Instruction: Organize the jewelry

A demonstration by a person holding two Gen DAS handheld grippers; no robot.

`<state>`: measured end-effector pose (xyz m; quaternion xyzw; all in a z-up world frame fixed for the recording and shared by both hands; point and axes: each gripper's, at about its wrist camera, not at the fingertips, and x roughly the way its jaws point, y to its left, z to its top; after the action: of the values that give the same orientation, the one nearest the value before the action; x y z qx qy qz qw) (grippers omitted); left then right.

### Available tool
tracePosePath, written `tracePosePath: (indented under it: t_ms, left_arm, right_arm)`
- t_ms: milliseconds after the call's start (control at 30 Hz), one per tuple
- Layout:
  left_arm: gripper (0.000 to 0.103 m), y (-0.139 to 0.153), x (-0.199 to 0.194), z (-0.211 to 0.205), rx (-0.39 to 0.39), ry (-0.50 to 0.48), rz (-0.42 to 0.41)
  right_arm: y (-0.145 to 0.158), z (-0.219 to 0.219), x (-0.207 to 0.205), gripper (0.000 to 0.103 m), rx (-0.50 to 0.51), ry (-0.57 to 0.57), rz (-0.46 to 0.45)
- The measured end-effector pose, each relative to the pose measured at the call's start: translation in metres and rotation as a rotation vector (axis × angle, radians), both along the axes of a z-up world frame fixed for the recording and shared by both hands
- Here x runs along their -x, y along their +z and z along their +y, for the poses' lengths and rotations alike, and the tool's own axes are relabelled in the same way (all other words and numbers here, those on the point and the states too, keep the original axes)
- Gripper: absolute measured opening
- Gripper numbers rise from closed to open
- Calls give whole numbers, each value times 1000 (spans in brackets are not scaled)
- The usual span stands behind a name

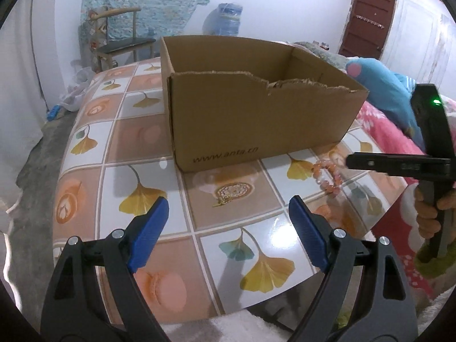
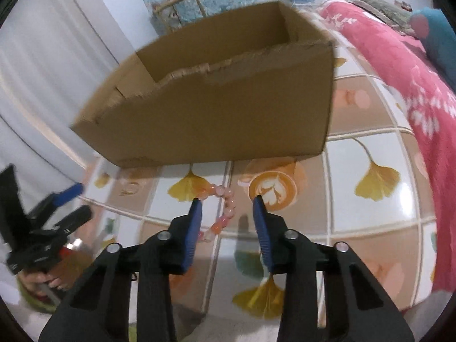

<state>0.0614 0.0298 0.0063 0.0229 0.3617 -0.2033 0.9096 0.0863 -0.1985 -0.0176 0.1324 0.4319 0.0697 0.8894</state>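
An open cardboard box (image 1: pixel 256 114) stands on the tiled table; it also shows in the right wrist view (image 2: pixel 216 105). A pink bead bracelet (image 1: pixel 327 177) lies on the table right of the box front. A small gold piece of jewelry (image 1: pixel 224 200) lies in front of the box. My left gripper (image 1: pixel 228 213) is open and empty, just short of the gold piece. My right gripper (image 2: pixel 228 202) is open, its fingers on either side of the bracelet (image 2: pixel 225 211), just above the table. The right gripper also shows in the left wrist view (image 1: pixel 349 161).
The table (image 1: pixel 159 188) has a glossy tile pattern with yellow leaves. A pink blanket (image 2: pixel 399 65) and a blue plush toy (image 1: pixel 382 85) lie to the right. A chair (image 1: pixel 122 40) and a water jug (image 1: pixel 225 20) stand beyond the table.
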Motion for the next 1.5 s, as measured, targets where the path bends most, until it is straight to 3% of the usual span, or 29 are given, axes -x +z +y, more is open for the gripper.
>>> tracePosePath:
  t_ms: [300,467,633,933,1300,1367,1433,1500]
  left_arm:
    - [82,-8,0,-5,-34,-16,-19]
    - [78,-12,-6,-12,-43,-31,-18]
    - [63,-15,-12,-22,-81,-52,-19]
    - [35,-23,-25,-24,-78,-44,41]
    - [17,-32,-31,-28,-144,-29,48]
    - [13,-32,-32,-28,-146,-28,48]
    - [4,-31,-33,-28,-142,-26,52]
    - [3,-31,-33,-27,-133,-24,54]
  right_arm:
    - [-15,19,-17,10,144,42,26]
    - [-15,24,-10,10,209,43,17]
    - [-19,14,1,10,186,8,20]
    - [-18,7,8,10,151,-4,11]
    - [-13,-9,15,10,125,-5,0]
    - [-13,-8,15,10,126,-4,-3]
    - [-13,-7,15,10,132,-2,-6]
    - [-14,-7,15,10,132,-2,-9]
